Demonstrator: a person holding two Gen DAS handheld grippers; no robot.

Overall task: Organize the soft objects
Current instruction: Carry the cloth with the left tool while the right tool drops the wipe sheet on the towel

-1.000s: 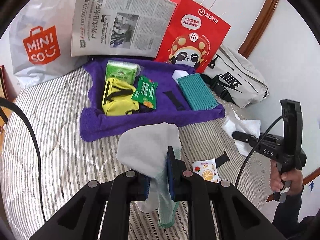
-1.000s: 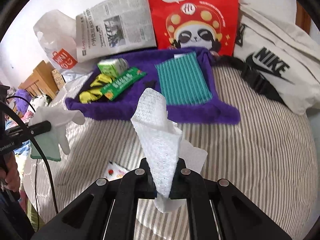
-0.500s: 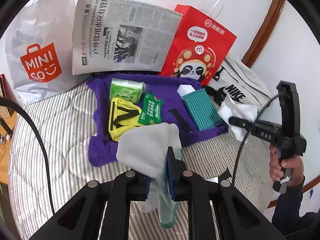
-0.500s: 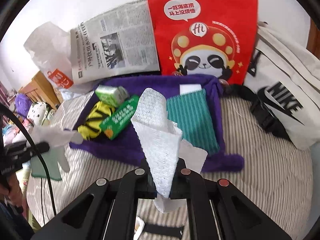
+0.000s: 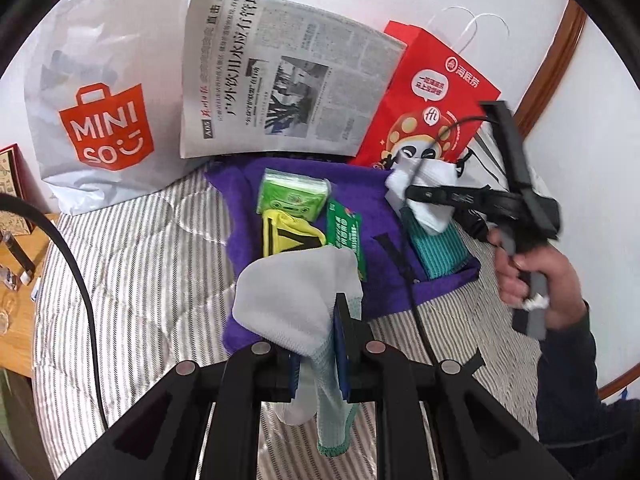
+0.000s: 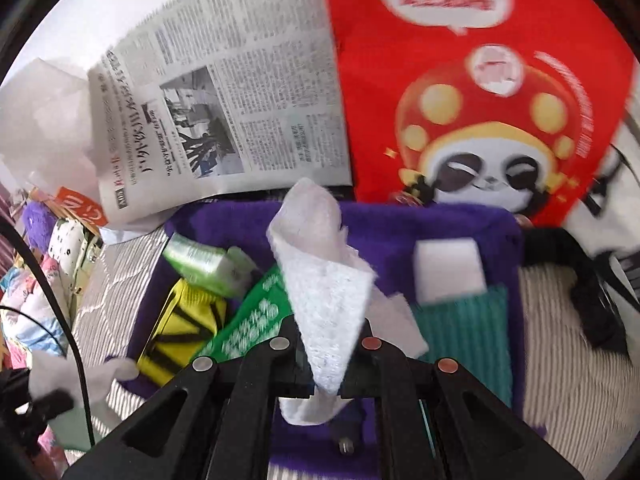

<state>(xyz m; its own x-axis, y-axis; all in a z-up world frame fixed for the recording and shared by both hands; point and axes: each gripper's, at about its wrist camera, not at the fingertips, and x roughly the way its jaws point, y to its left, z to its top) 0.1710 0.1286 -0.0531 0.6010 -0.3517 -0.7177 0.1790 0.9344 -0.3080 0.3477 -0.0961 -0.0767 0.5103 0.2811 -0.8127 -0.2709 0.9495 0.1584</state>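
Both loads swung in over the purple towel!

The right tongs (image 6: pixel 326 364), clenched on the white tissue (image 6: pixel 320 280), had carried it from the striped bed (image 5: pixel 140 248) to above the purple towel (image 5: pixel 360 188); the left tongs (image 5: pixel 318 356) followed, gripping the grey-green glove (image 5: pixel 296 304). Release onto the towel looked next.

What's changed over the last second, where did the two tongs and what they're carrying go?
The right tongs, clamped on the white paper tissue, travelled from the striped bedcover to above the purple fleece cloth, near the teal ribbed cloth. The left tongs, gripping the white knit glove with mint cuff, edged toward the cloth. Nothing was released; items on the cloth stayed put.
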